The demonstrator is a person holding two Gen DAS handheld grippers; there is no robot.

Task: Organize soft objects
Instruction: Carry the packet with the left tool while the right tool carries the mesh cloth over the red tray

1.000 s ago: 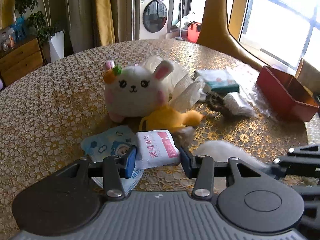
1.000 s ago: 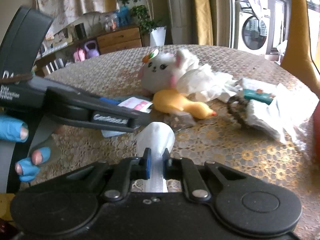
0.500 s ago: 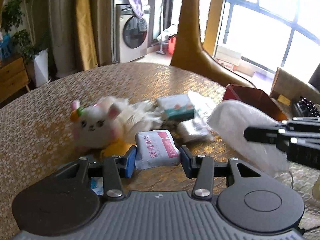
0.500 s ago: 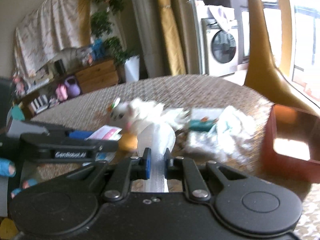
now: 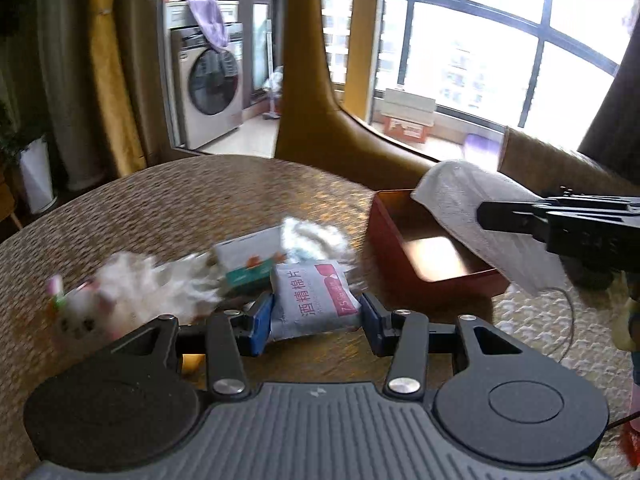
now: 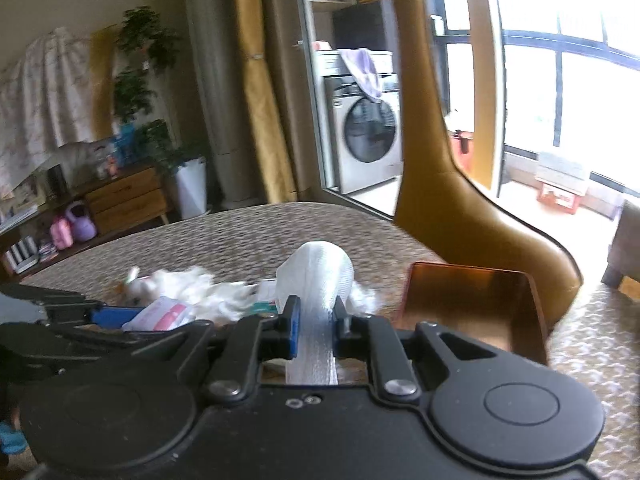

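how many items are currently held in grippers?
2: alcohol-pad packet in the left hand-held gripper; white mask in the right hand-held gripper, near the red box.

Window [image 5: 472, 60]: large, dark-framed, bright daylight.
Curtains [image 6: 260, 80]: mustard yellow.
Washing machine [image 5: 210, 88]: behind, purple cloth on top.
Table [image 5: 160, 208]: round, gold-patterned.
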